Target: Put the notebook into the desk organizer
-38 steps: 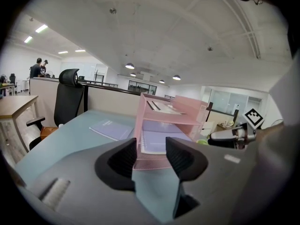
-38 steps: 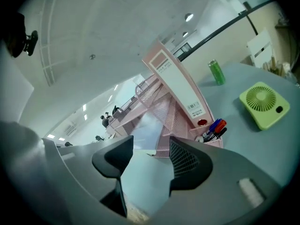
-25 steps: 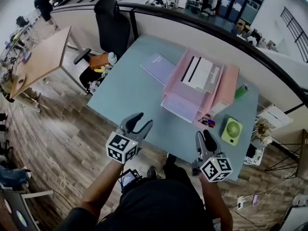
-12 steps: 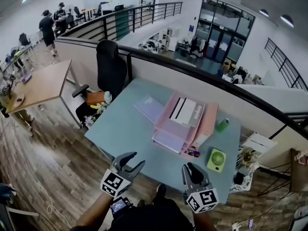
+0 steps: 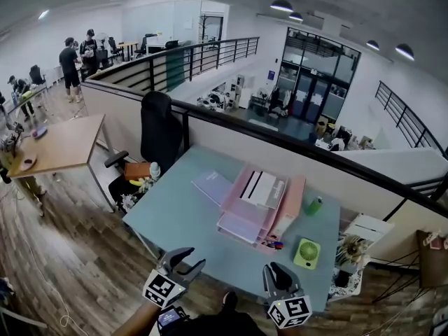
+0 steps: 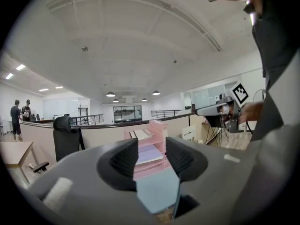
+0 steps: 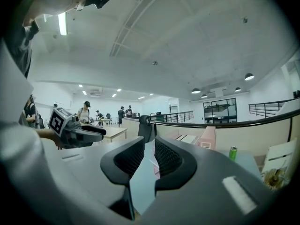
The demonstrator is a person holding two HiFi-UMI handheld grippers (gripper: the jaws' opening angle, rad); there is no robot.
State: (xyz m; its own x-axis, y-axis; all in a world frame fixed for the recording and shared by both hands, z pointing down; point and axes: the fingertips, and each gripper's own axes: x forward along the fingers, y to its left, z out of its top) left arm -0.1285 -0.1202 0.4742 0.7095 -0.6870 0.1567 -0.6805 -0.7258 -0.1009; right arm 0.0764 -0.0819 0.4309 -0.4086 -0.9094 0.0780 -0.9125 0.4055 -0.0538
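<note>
A lavender notebook (image 5: 213,185) lies flat on the light blue table (image 5: 182,215), just left of the pink desk organizer (image 5: 260,203). The organizer's top tray holds grey and white papers and a lower tray holds a lavender sheet. Both grippers hover in front of the table's near edge, well short of the notebook. My left gripper (image 5: 190,257) (image 6: 151,161) stands open with nothing between its fingers. My right gripper (image 5: 274,271) (image 7: 149,156) is shut to a thin slit and empty. The organizer (image 6: 150,146) (image 7: 206,137) shows beyond each pair of jaws.
A green desk fan (image 5: 306,252) and pens (image 5: 273,243) sit at the near right of the table, a green can (image 5: 316,205) behind the organizer. A black chair (image 5: 157,128) and wooden desk (image 5: 56,142) stand left. A railing runs behind; people stand far left.
The head view has lifted, so the table looks smaller and farther. Both grippers have sunk to the bottom of the view, back from the table edge. The right jaws have narrowed.
</note>
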